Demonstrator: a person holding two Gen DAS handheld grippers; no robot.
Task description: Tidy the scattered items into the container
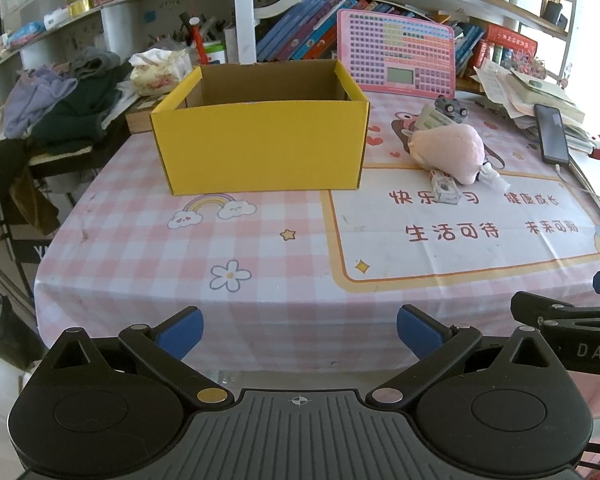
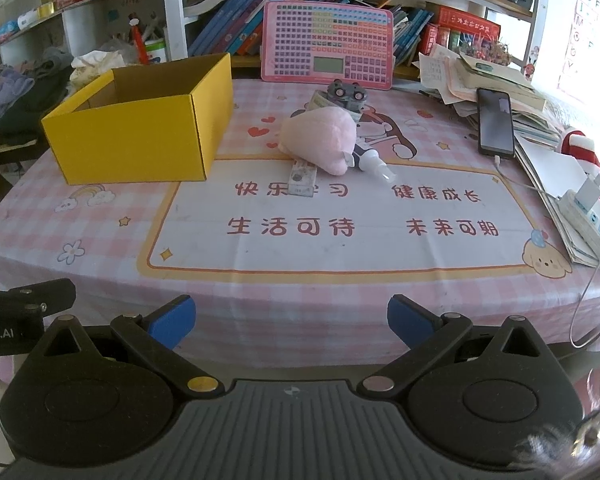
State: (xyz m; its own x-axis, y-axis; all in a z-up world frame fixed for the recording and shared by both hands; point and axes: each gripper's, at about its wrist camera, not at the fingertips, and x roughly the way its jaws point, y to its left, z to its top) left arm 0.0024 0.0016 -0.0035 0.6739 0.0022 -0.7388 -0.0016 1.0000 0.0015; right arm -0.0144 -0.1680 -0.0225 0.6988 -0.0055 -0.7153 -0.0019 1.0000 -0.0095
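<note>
An open yellow cardboard box (image 1: 260, 144) (image 2: 140, 136) stands on the pink checked tablecloth, left of a small pile of items. The pile holds a pink plush toy (image 1: 448, 148) (image 2: 320, 140), a small white carton (image 1: 444, 188) (image 2: 302, 178), a clear spray bottle (image 2: 374, 164) (image 1: 492, 174), a grey toy car (image 2: 346, 94) (image 1: 452, 108) and a greenish packet (image 1: 432, 120) under the car. My left gripper (image 1: 300, 330) hangs open at the table's near edge, well short of the box. My right gripper (image 2: 292, 320) is open too, in front of the pile, holding nothing.
A black phone (image 2: 496, 124) on a cable lies on stacked papers (image 2: 480, 76) at the right, beside a white power strip (image 2: 592, 216). A pink keyboard toy (image 2: 328, 44) leans on books at the back. Clothes (image 1: 52, 112) are heaped at the left, off the table.
</note>
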